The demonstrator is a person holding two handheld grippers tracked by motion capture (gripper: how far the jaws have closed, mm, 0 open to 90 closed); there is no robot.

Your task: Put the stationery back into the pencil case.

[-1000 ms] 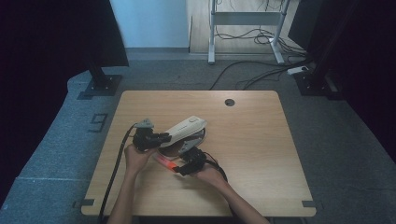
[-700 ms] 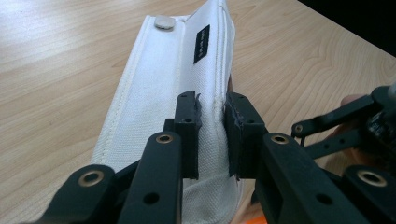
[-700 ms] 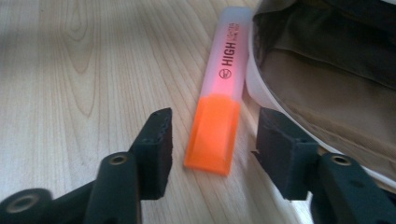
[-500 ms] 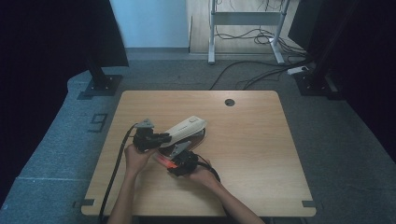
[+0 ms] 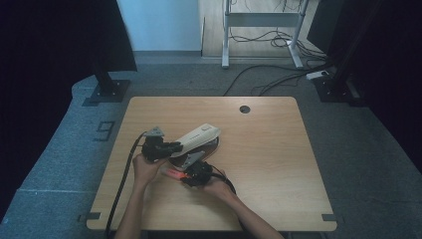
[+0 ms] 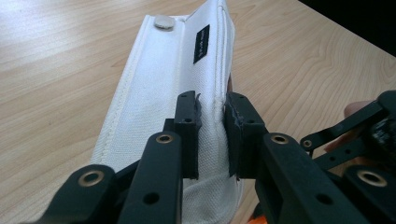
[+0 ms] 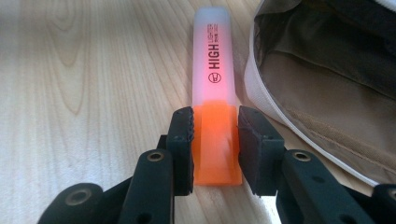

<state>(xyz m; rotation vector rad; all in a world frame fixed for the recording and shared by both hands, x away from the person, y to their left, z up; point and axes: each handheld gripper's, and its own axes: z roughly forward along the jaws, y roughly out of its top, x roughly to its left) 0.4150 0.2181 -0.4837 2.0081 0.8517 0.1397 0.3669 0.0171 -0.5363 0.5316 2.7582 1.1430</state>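
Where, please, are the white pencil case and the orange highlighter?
white pencil case (image 6: 154,88), left gripper view, on its closed flap.
orange highlighter (image 7: 214,70), right gripper view, on its printed translucent cap.

In the high view, the highlighter (image 5: 171,173) beside the white pencil case (image 5: 198,137) is a small orange-pink smear, its print too small to read, and the right gripper (image 5: 191,175) covers its near end. The left gripper (image 5: 175,146) hides the case's near end there. In the left gripper view the case's black label (image 6: 201,44) is too blurred to read, and the bottom edge cuts the case off. In the right gripper view the right edge cuts off the case's open inside (image 7: 327,60).
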